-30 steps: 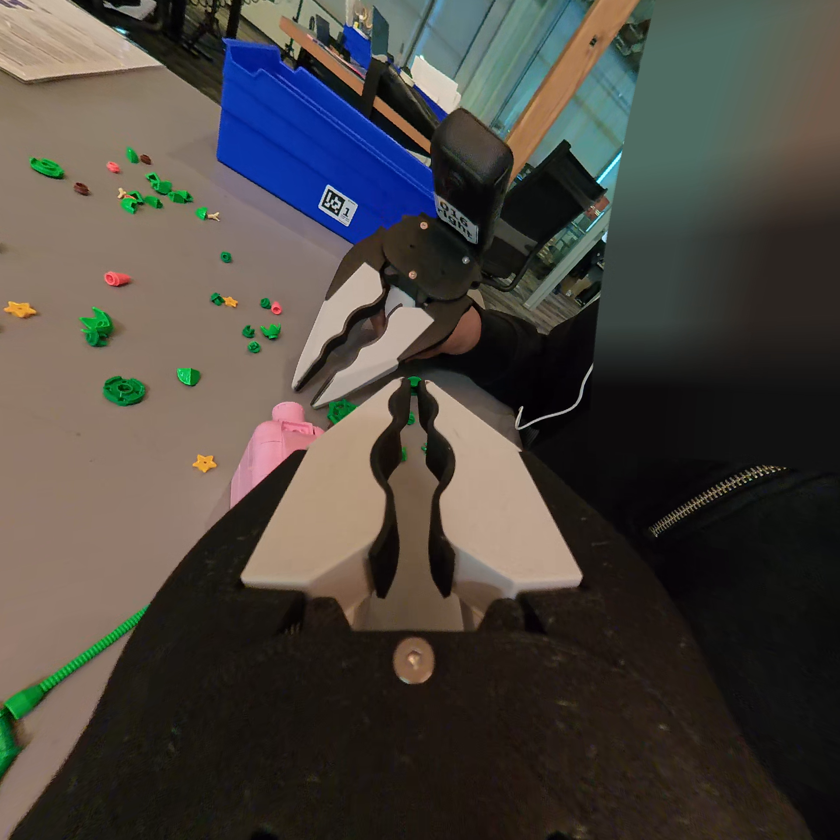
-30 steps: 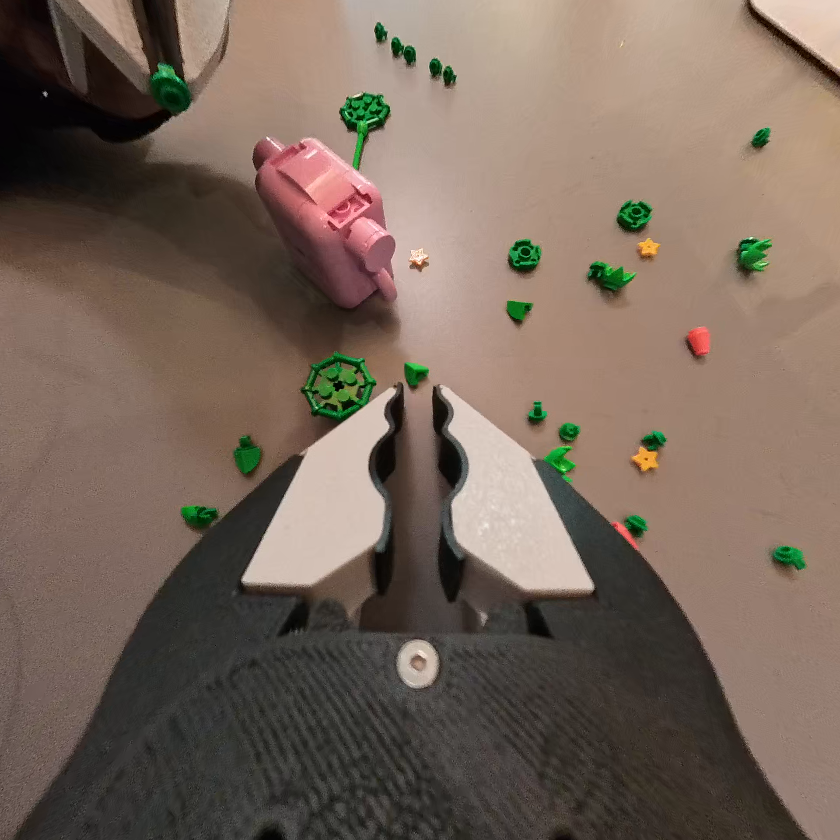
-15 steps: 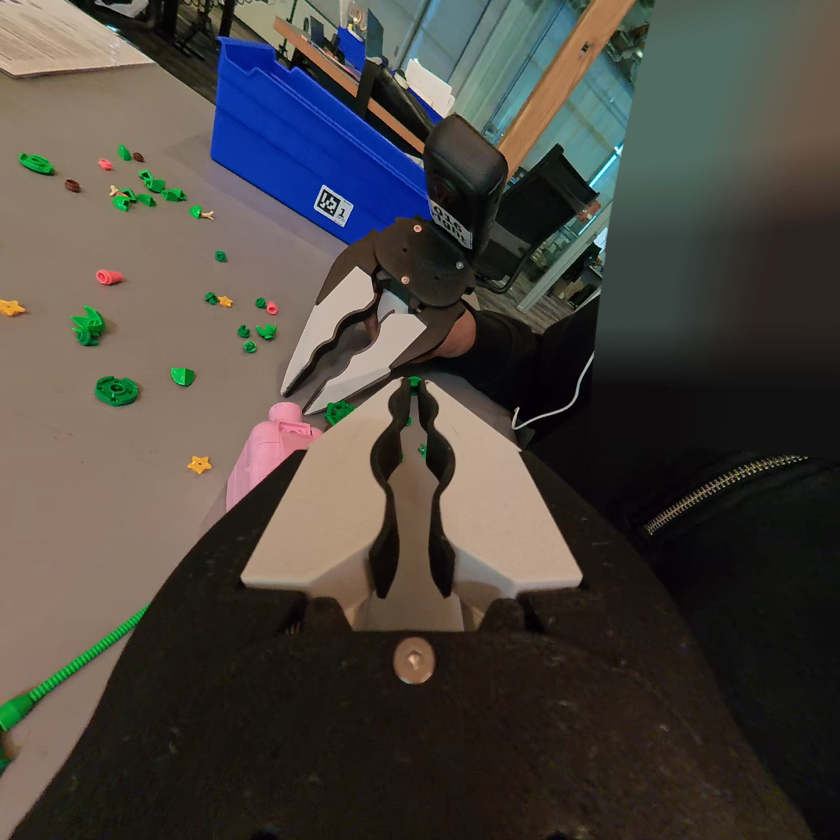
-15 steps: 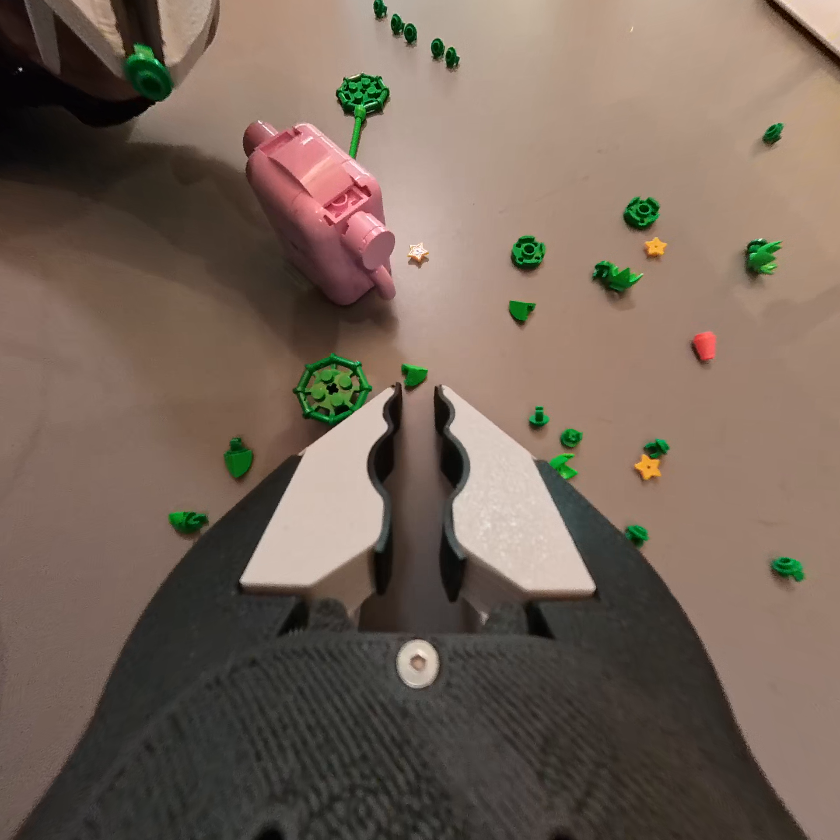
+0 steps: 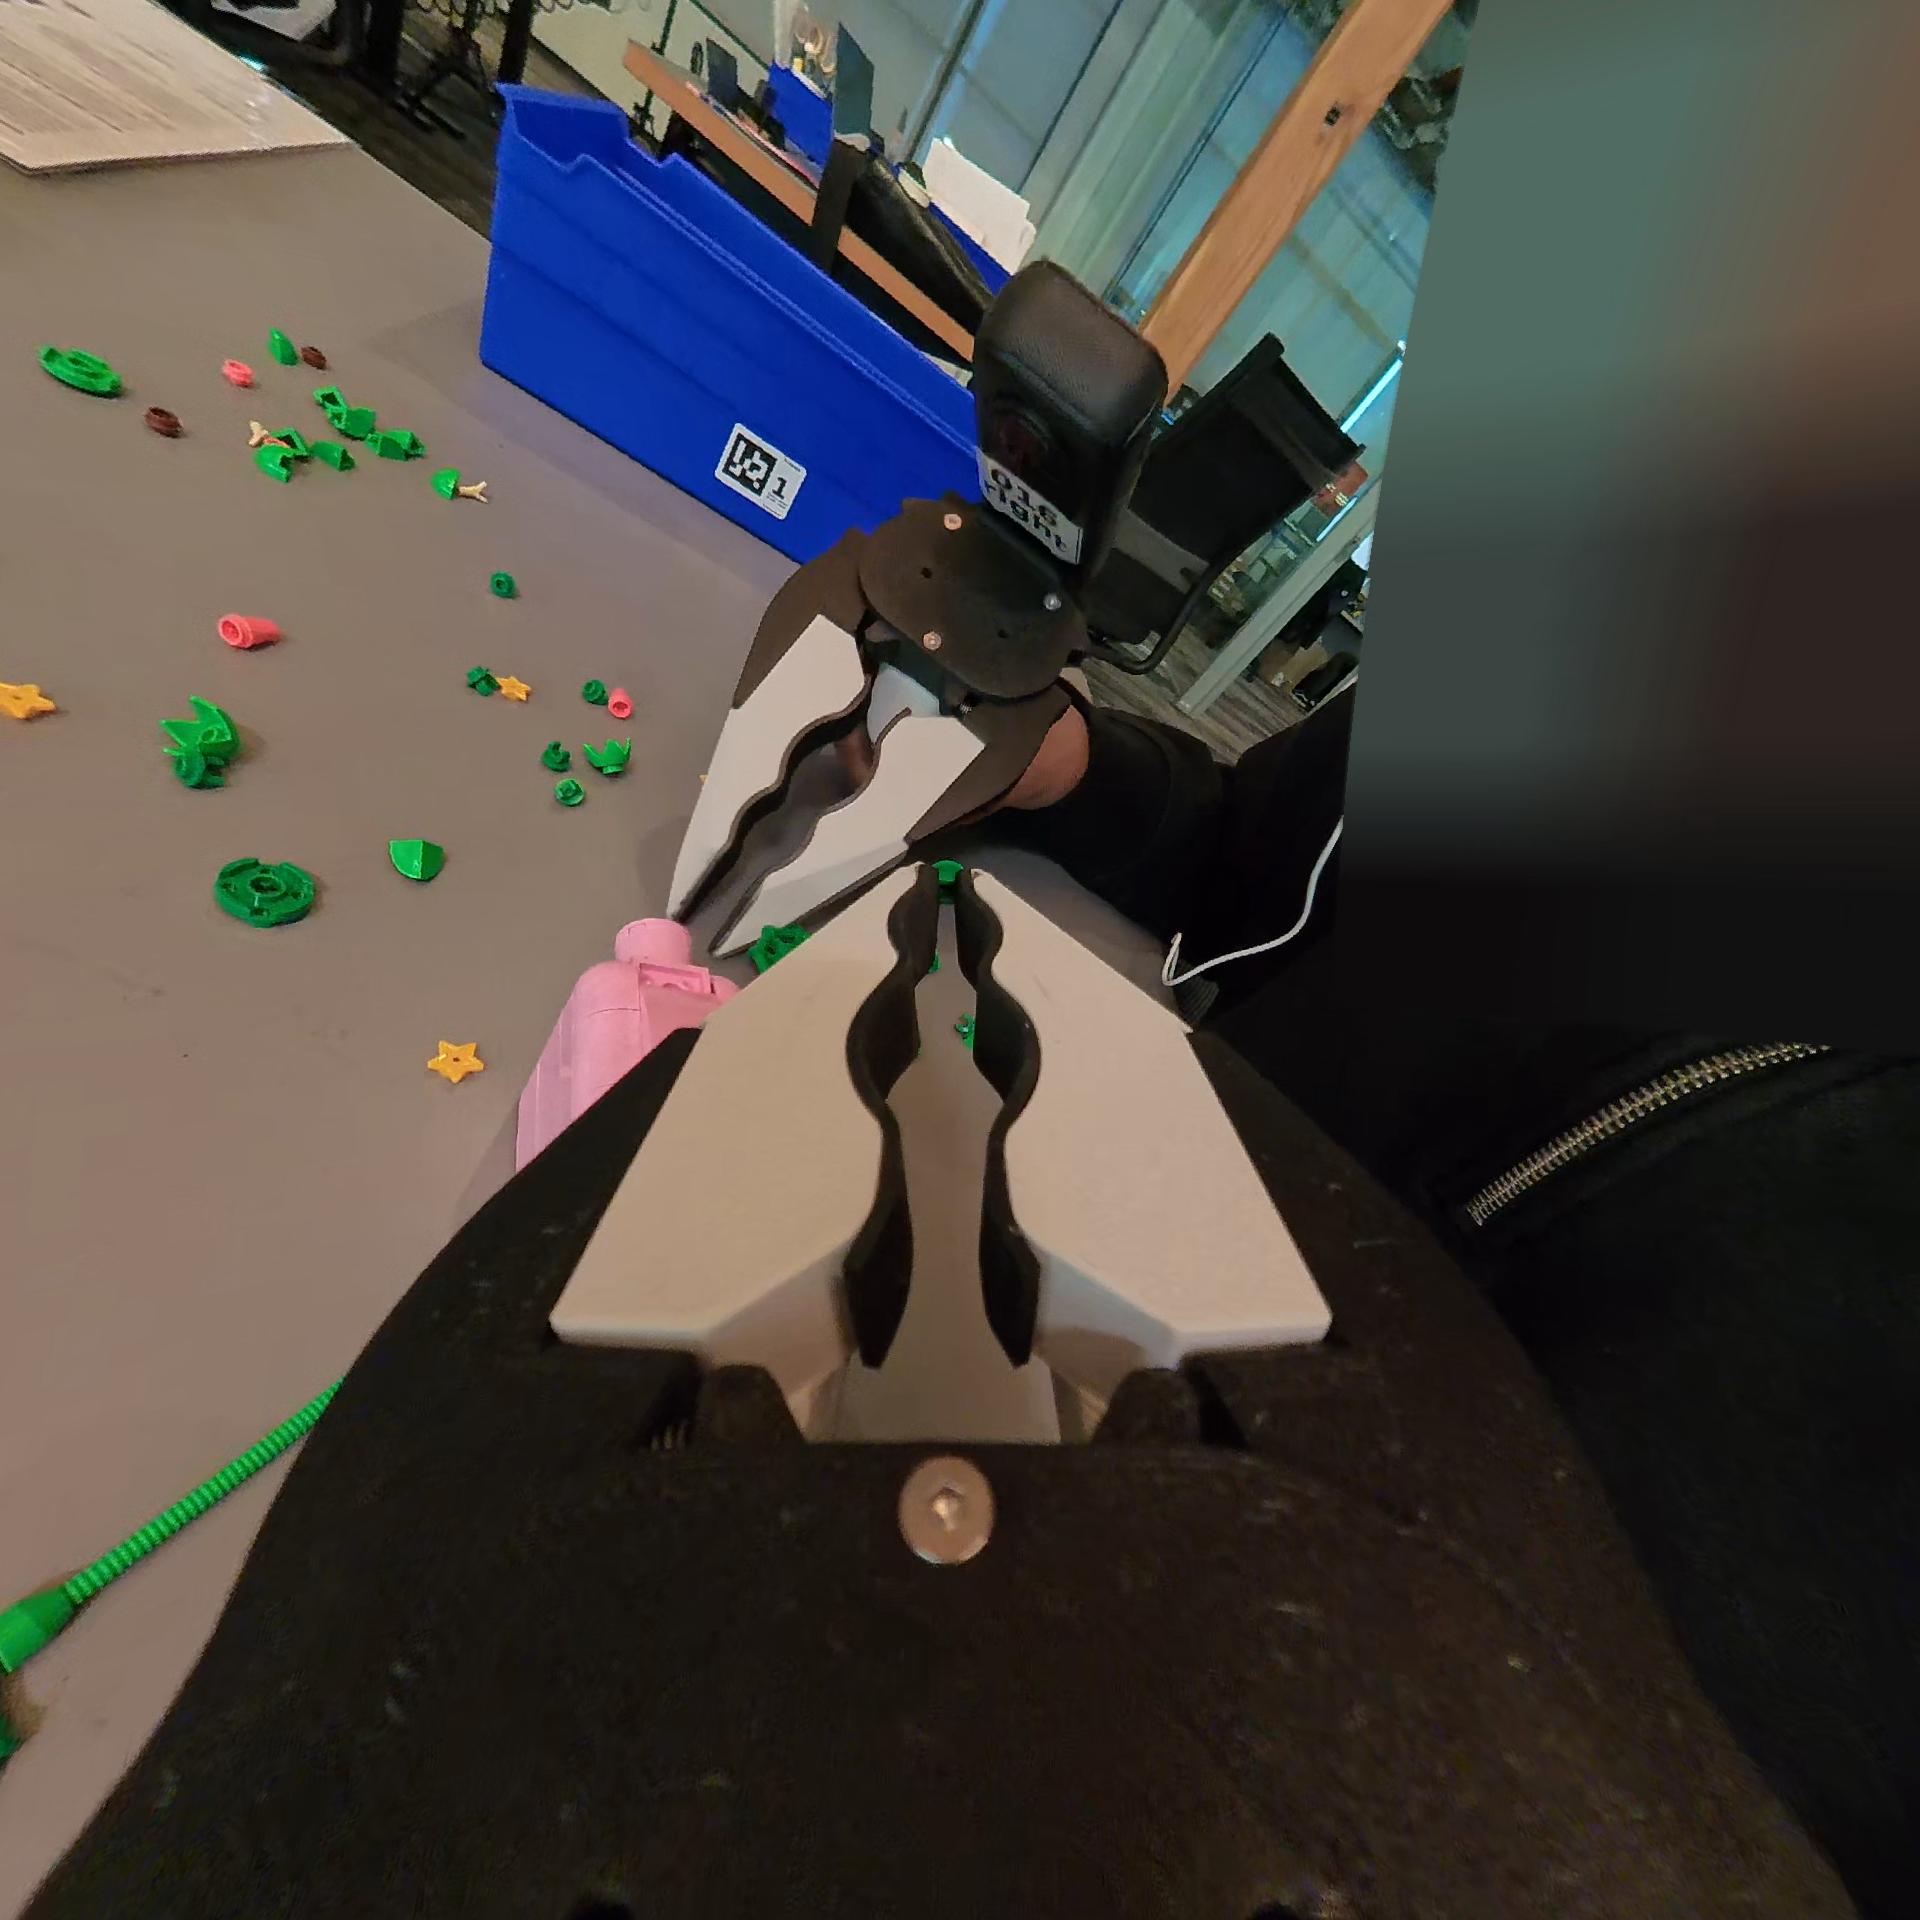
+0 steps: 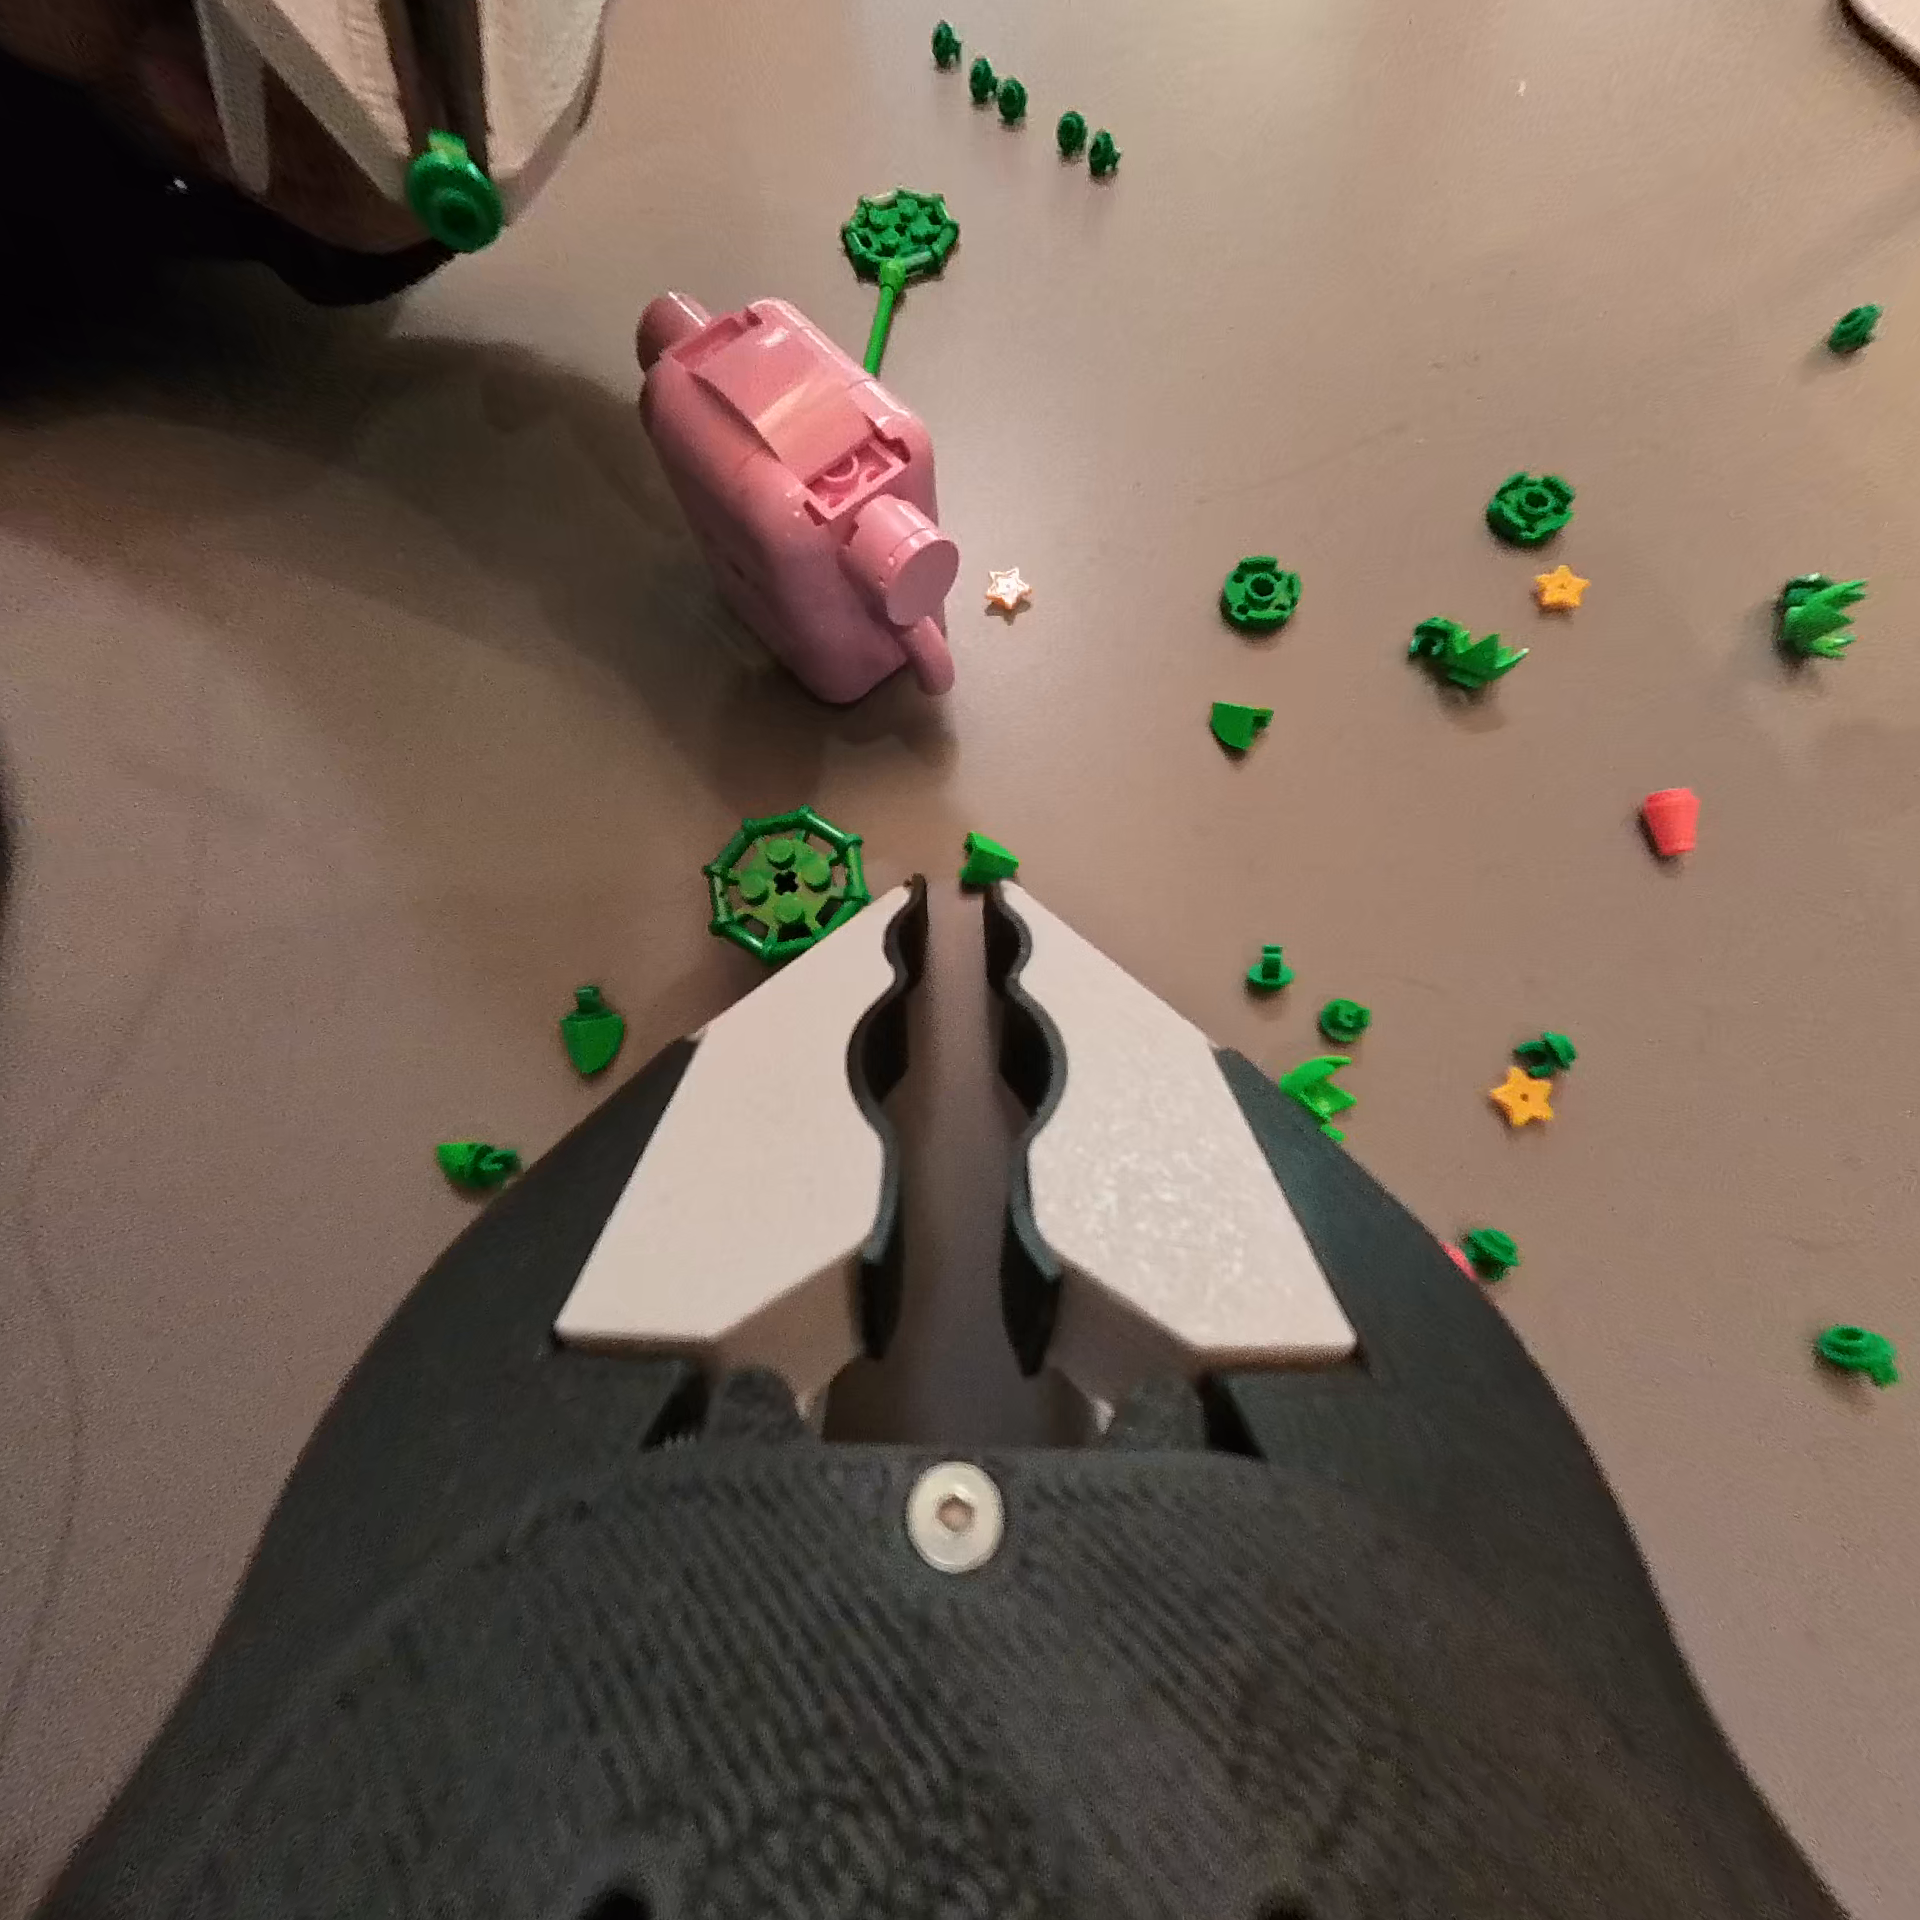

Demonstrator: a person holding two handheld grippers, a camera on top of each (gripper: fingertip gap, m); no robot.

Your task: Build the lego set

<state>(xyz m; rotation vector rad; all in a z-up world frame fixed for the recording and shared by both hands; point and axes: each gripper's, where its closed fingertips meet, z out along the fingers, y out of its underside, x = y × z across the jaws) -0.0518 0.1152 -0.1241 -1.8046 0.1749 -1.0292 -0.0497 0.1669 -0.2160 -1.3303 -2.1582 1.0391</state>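
1. The left gripper (image 5: pixel 943 883) pinches one small round green stud piece (image 6: pixel 453 197) at its fingertips, held above the desk (image 6: pixel 312 831).
2. The right gripper (image 6: pixel 954 891) holds nothing; its jaws stand narrowly apart, tips low over the desk between one green wheel-shaped piece (image 6: pixel 787 881) and one small green wedge (image 6: pixel 985 860).
3. One pink lego build (image 6: pixel 800 509) lies on its side just beyond (a green web piece on a stem (image 6: pixel 899 239) lies behind it).
4. Three star pieces show in the right wrist view: two orange, one pale (image 6: pixel 1007 588).
5. One red cone piece (image 6: pixel 1673 821) lies to the right.
6. One blue bin (image 5: pixel 675 312) stands at the desk's far side.
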